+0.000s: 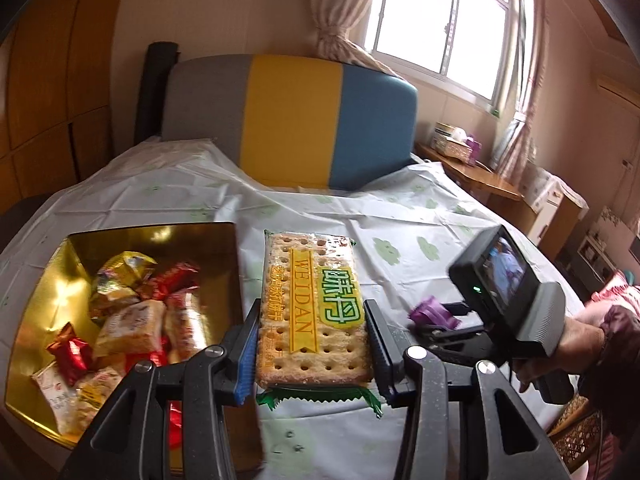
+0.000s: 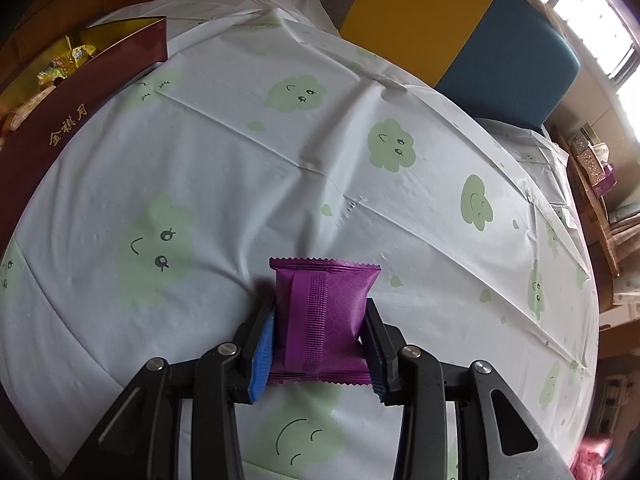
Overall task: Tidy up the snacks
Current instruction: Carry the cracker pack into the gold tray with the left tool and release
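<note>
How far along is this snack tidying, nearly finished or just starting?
Well along, it seems. Many wrapped snacks already lie in the gold box. The left gripper holds a cracker pack, the right gripper a purple packet. Both still need boxing; no other loose snacks show on the tablecloth.

The bench (image 2: 320, 152) is covered by a pale cloth (image 2: 224, 168) printed with green cloud faces. A maroon box (image 2: 80, 108) with a gold lining stands on it at the left edge, holding wrapped snacks (image 1: 128, 320).
</note>
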Available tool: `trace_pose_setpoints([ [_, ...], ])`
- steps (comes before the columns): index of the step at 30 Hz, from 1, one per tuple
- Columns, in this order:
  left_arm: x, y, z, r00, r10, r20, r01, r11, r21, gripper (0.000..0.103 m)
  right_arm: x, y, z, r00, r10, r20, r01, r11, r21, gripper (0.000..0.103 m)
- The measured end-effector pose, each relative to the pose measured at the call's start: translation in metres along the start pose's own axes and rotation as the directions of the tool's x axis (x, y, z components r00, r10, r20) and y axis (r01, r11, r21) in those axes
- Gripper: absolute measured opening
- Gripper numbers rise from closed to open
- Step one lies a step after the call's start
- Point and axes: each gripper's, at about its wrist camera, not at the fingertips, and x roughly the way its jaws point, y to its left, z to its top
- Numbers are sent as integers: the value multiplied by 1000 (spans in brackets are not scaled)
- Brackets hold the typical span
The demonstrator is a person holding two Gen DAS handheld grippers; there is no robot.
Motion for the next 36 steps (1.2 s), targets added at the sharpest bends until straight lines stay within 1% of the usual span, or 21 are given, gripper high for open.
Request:
trace_pose_setpoints([
  [6,-2,36,3,998,58,-5,-58,996,-69,47,1,0,0,1000,-3,1,3,1000,-2,40],
  [12,-5,65,-4,994,108,-26,-110,987,-115,47,2,-2,0,1000,2,-2,-2,1000,9,40],
  [16,-6,91,-9,990,125,-59,-134,975,-180,47,2,-3,0,1000,2,1,-2,1000,8,40],
  [18,-4,107,-11,987,131,-91,-148,962,-230,47,2,-3,0,1000,1,2,-1,1000,7,40],
  [22,-8,130,-14,982,153,-112,-179,946,-270,47,1,-1,0,1000,-6,3,6,1000,0,40],
  [24,-10,144,-16,982,143,-125,-176,935,-309,47,1,0,0,1000,-7,3,7,1000,-2,40],
  [26,-13,158,-19,981,137,-134,-177,917,-357,47,1,0,0,1000,-8,3,8,1000,-3,40],
  [29,-17,174,-24,980,139,-139,-184,898,-400,47,0,0,0,1000,-6,2,6,1000,0,40],
  [31,-17,178,-26,980,130,-147,-179,899,-399,47,0,0,0,1000,-8,3,8,1000,1,40],
  [34,-11,181,-26,973,152,-171,-207,904,-373,48,0,0,0,1000,-11,3,11,1000,-2,40],
  [36,-7,186,-27,972,146,-186,-210,895,-394,47,0,0,0,1000,-12,3,12,1000,-1,40],
])
